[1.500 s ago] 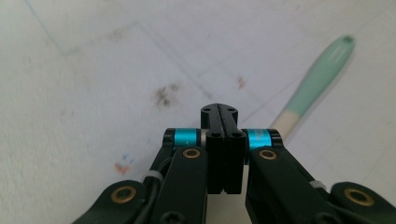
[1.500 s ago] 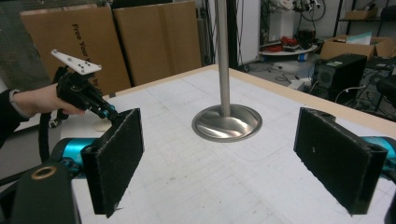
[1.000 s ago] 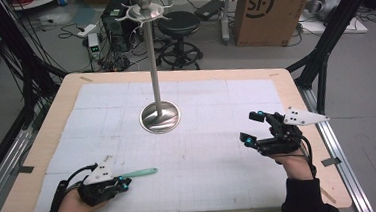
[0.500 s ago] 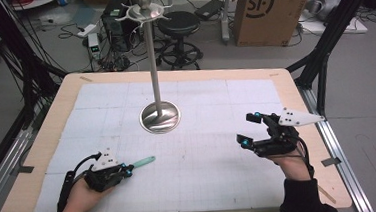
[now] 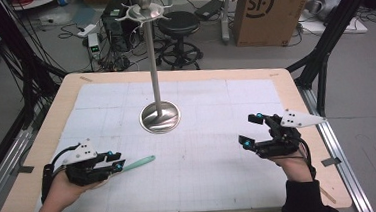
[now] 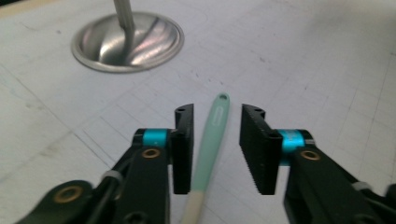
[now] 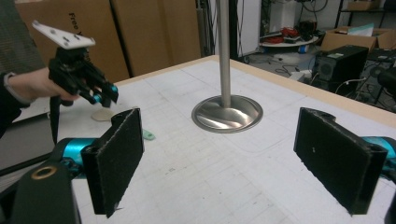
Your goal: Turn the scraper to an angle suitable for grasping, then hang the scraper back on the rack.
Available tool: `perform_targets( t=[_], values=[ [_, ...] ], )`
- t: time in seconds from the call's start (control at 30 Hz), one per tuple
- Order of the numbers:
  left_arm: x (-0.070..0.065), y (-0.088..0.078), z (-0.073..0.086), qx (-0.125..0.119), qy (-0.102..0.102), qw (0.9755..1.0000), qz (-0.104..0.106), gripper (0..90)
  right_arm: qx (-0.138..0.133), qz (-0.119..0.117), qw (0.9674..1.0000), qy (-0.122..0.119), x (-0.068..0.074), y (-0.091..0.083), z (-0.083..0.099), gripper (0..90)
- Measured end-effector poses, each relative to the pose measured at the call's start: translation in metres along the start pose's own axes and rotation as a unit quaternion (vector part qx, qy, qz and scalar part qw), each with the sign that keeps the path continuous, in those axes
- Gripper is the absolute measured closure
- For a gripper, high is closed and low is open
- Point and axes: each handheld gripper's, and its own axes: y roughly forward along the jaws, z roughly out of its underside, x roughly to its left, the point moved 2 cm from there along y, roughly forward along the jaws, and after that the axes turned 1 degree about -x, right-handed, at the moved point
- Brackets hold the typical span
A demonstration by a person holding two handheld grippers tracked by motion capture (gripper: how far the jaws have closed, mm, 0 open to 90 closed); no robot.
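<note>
We are at a wooden-edged table covered with a pale gridded mat, with cables, a black stool and a cardboard box on the floor behind it. On the mat stands a tall metal stand with a round shiny base, and in the left gripper view we see that base up and to the left of the jaws. Our left gripper sits near the front left corner of the table, held in a hand that comes in from the bottom edge. A mint-green spatula-like tool lies on the mat with its green handle pointing away from this gripper toward the middle of the table. In the left gripper view the tool runs lengthways between the two black pads; the jaws have just been opening and now stand slightly apart, with a gap showing on each side of the handle, so they do not press on it, and the tool's cream end passes below the pads. Our right gripper hovers at the right side of the table, well apart from the tool and the stand, its jaws spread wide with nothing between them; in its own view we see the pads far apart
</note>
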Motion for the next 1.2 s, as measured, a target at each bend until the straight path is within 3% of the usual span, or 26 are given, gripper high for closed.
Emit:
perform_targets(
  t=[0.1,0.2,0.23,0.27,0.33,0.37,0.5,0.67,0.87,1.03,1.2],
  values=[
    [0.004,-0.011,-0.013,-0.011,0.012,0.9998,-0.008,57.3,0.000,0.002,1.0000,0.001,0.001,-0.001,0.000,14.8],
    [0.008,-0.020,-0.022,-0.026,0.012,0.9996,0.000,41.3,0.002,0.003,1.0000,-0.003,0.002,-0.003,0.001,14.8],
    [0.009,-0.023,-0.025,-0.028,0.013,0.9995,0.002,41.3,0.002,0.003,1.0000,-0.003,0.002,-0.003,0.001,14.8],
    [0.009,-0.025,-0.027,-0.033,0.016,0.9993,0.003,33.7,0.003,0.003,1.0000,-0.001,0.003,-0.004,0.002,14.8],
    [0.008,-0.029,-0.030,-0.047,0.037,0.9982,0.001,30.9,0.002,0.004,1.0000,-0.002,0.002,-0.005,0.002,14.8],
    [0.007,-0.031,-0.031,-0.049,0.042,0.9979,-0.004,21.2,-0.001,0.005,1.0000,0.001,0.001,-0.007,0.001,14.8],
    [0.004,-0.032,-0.035,-0.057,0.049,0.9971,0.003,17.8,-0.006,0.005,1.0000,0.005,-0.002,-0.007,0.002,14.8],
    [0.006,-0.023,-0.034,-0.035,0.033,0.9988,-0.002,14.1,0.003,0.005,1.0000,0.006,-0.003,-0.006,0.006,14.8],
    [0.010,-0.020,-0.024,-0.016,0.032,0.9993,-0.007,14.2,0.000,0.007,1.0000,0.003,-0.001,-0.007,0.003,14.9],
    [0.016,-0.020,-0.023,0.012,0.033,0.9993,0.011,15.4,0.002,0.005,1.0000,0.001,-0.001,-0.005,0.003,14.8],
    [0.021,-0.013,-0.022,0.043,0.043,0.9977,0.030,16.9,-0.002,0.008,0.9999,0.008,-0.004,-0.008,0.005,14.8]
  ],
)
